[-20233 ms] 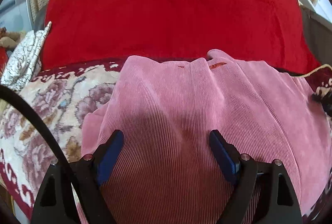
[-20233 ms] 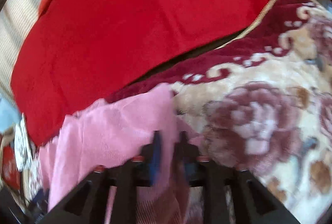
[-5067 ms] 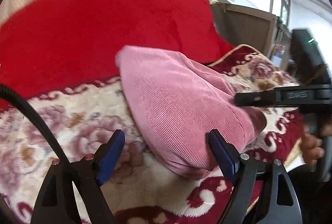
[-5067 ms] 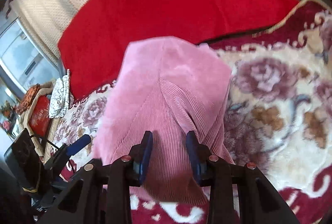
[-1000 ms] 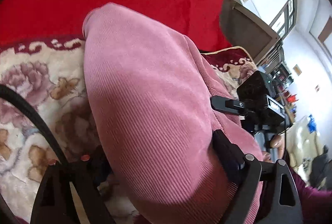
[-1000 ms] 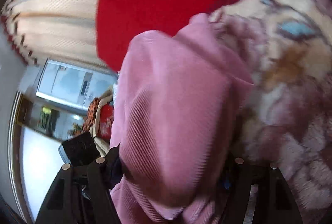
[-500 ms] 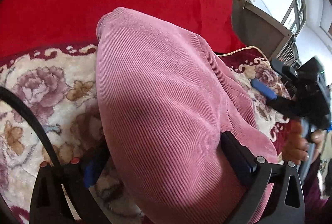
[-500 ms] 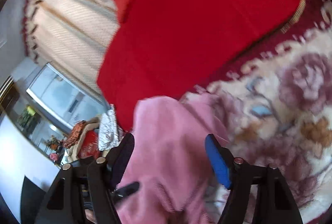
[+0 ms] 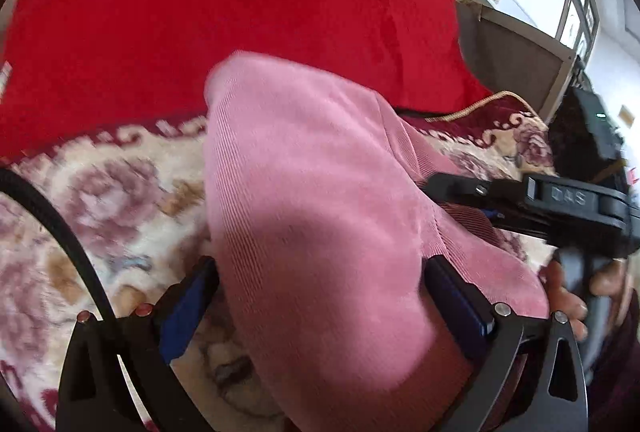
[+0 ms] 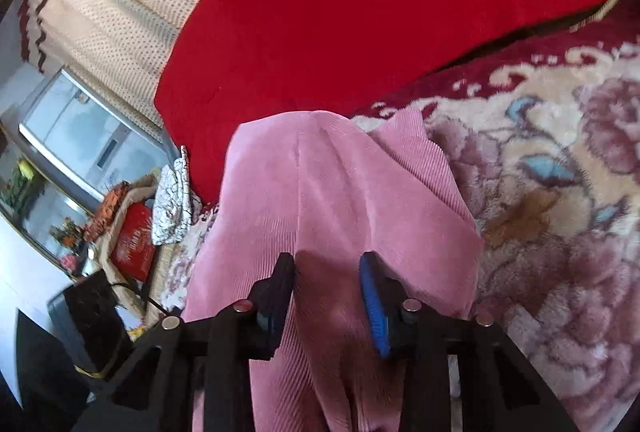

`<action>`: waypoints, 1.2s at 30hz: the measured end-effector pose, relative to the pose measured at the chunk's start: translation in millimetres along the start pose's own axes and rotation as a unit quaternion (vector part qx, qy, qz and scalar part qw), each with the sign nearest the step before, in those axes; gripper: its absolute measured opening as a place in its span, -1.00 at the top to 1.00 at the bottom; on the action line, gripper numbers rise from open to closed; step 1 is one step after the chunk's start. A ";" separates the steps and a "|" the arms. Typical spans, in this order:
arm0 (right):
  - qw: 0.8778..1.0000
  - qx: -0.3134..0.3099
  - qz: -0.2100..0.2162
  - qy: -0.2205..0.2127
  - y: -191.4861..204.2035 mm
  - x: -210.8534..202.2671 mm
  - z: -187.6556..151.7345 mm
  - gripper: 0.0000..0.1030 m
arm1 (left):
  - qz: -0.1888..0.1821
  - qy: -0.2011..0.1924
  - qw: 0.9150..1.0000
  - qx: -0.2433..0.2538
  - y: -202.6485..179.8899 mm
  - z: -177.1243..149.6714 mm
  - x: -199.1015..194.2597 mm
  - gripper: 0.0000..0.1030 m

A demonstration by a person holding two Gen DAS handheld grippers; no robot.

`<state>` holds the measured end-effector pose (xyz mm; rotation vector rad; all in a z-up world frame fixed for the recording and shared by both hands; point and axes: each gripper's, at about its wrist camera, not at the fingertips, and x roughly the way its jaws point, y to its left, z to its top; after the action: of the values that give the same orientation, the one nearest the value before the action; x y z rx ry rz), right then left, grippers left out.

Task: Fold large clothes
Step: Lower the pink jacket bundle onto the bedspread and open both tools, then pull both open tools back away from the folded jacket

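A pink corduroy garment (image 9: 304,200), folded into a thick bundle, lies on the floral blanket (image 9: 112,200). My left gripper (image 9: 320,296) is open, its blue-padded fingers on either side of the bundle's near end. The right gripper (image 9: 520,198) comes in from the right in the left wrist view and touches the bundle's side. In the right wrist view the right gripper (image 10: 328,296) stands half closed around a raised fold of the garment (image 10: 332,200), with a gap between the pads.
A large red blanket (image 9: 224,12) covers the bed behind the garment. A patterned cloth (image 10: 172,208) and a red box (image 10: 132,248) lie at the bed's left edge. A grey cabinet (image 9: 516,56) stands at the right.
The right gripper has come back onto the garment and narrowed around a fold. The left gripper has pulled back a little, still straddling the bundle.
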<state>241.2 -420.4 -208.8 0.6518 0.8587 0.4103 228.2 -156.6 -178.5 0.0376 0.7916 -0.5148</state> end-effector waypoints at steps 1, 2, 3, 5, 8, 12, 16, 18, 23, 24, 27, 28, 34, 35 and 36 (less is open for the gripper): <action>1.000 -0.008 -0.006 -0.008 7.4 -5.4 -3.9 0.25 | 0.022 -0.014 1.000 0.010 -3.9 0.3 -8.9 -0.99; 0.999 -0.019 -0.014 -0.023 14.9 -16.2 -9.3 0.18 | 0.044 -0.028 0.998 0.019 -7.7 0.8 -18.4 -0.99; 0.999 -0.029 -0.023 -0.034 28.0 -18.9 -17.0 -0.01 | 0.062 -0.038 0.997 0.024 -10.1 1.8 -25.6 -0.99; 0.996 -0.054 -0.041 -0.062 43.7 -41.0 -30.1 -0.43 | 0.106 -0.071 0.992 0.023 -14.5 -3.3 -51.5 -0.99; 0.985 -0.112 -0.087 -0.099 72.8 -76.0 -49.2 -0.43 | 0.152 -0.103 0.983 0.009 -18.5 -10.9 -89.6 -0.99; 0.973 -0.148 -0.126 -0.122 106.0 -114.1 -62.0 -0.45 | 0.203 -0.119 0.972 -0.014 -21.8 -12.5 -133.5 -0.99; 0.964 -0.172 -0.141 -0.145 137.6 -152.8 -81.2 -0.57 | 0.233 -0.146 0.961 -0.030 -34.8 -14.9 -182.1 -0.99; 0.958 -0.190 -0.150 -0.153 154.4 -169.0 -93.5 -0.57 | 0.252 -0.164 0.954 -0.020 -43.0 -16.8 -205.0 -0.99; 0.947 -0.224 -0.157 -0.169 194.9 -210.5 -120.6 -0.57 | 0.283 -0.199 0.938 0.004 -67.9 -21.9 -259.1 -0.99; 0.945 -0.227 -0.156 -0.174 201.9 -219.5 -125.0 -0.57 | 0.285 -0.207 0.936 0.007 -71.6 -23.0 -268.6 -0.99; 0.939 -0.239 -0.159 -0.189 223.7 -242.7 -136.7 -0.57 | 0.296 -0.235 0.926 0.018 -87.7 -26.8 -298.2 -1.00; 0.937 -0.244 -0.159 -0.194 230.4 -249.4 -140.2 -0.57 | 0.299 -0.242 0.923 0.021 -91.9 -27.7 -305.2 -1.00; 0.925 -0.254 -0.170 -0.225 260.7 -281.6 -153.9 -0.63 | 0.306 -0.270 0.912 0.031 -110.5 -28.4 -340.3 -1.00; 0.924 -0.255 -0.171 -0.227 263.3 -284.3 -154.7 -0.63 | 0.307 -0.272 0.912 0.030 -111.9 -28.7 -344.6 -1.00; 0.923 -0.254 -0.173 -0.231 267.3 -288.3 -155.7 -0.63 | 0.307 -0.275 0.911 0.029 -113.8 -28.8 -349.8 -1.00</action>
<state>-75.1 -333.9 58.3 0.0932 0.3734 0.1322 -48.0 -100.3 59.6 0.1829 0.1792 0.0638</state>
